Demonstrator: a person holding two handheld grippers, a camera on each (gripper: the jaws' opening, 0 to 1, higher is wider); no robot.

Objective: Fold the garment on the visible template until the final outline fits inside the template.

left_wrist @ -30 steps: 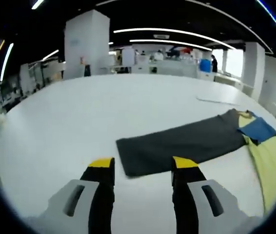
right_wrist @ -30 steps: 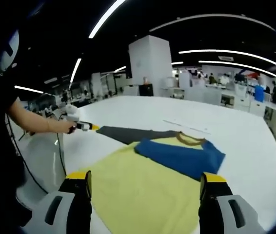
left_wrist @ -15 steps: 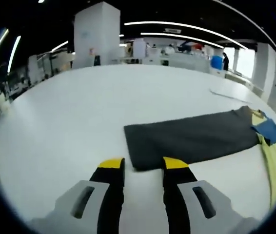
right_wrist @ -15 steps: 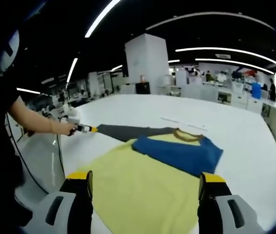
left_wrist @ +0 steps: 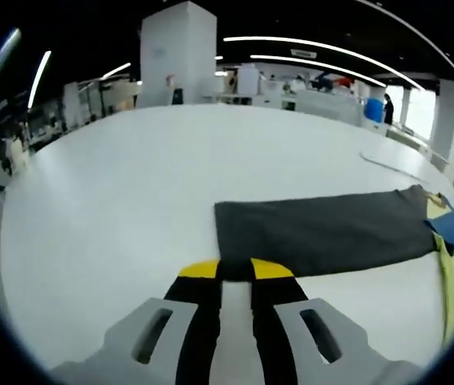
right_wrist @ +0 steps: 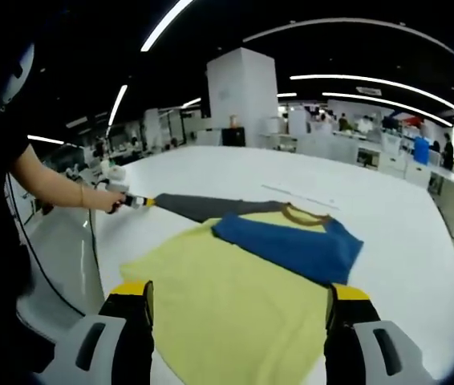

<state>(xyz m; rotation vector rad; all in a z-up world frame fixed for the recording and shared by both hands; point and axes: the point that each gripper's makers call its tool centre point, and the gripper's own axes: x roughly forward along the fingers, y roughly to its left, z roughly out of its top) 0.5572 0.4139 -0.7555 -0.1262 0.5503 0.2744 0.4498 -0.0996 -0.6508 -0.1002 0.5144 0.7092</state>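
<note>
A long-sleeved shirt (right_wrist: 235, 289) lies spread flat on a large white desk (left_wrist: 131, 184) in a bright open office. Its body is pale yellow, with a brown collar (right_wrist: 305, 213) at the neck. One blue sleeve (right_wrist: 287, 247) is folded across the chest. The other sleeve, dark grey (left_wrist: 323, 234), stretches straight out to the side along the desktop.

In the left gripper view, the left tool (left_wrist: 235, 269) sits low over the desk at the cuff end of the grey sleeve. Its two yellow-tipped jaws are drawn nearly together, pinching the near corner of the cuff between them. Beyond the sleeve, at the right edge of this view, a strip of the yellow body and a patch of the blue sleeve can be seen.

In the right gripper view, the right tool (right_wrist: 239, 293) hovers above the yellow hem end of the shirt. Its jaws stand wide apart, released, with nothing between them. Across the shirt, at the left of this view, a person's hand (right_wrist: 103, 198) holds the left tool at the tip of the grey sleeve, the bare forearm reaching in from the left edge.

A thin pale line (right_wrist: 299, 196) marks the desk just beyond the collar. Past the desk are a white pillar (left_wrist: 177, 52), further desks and long ceiling lights.
</note>
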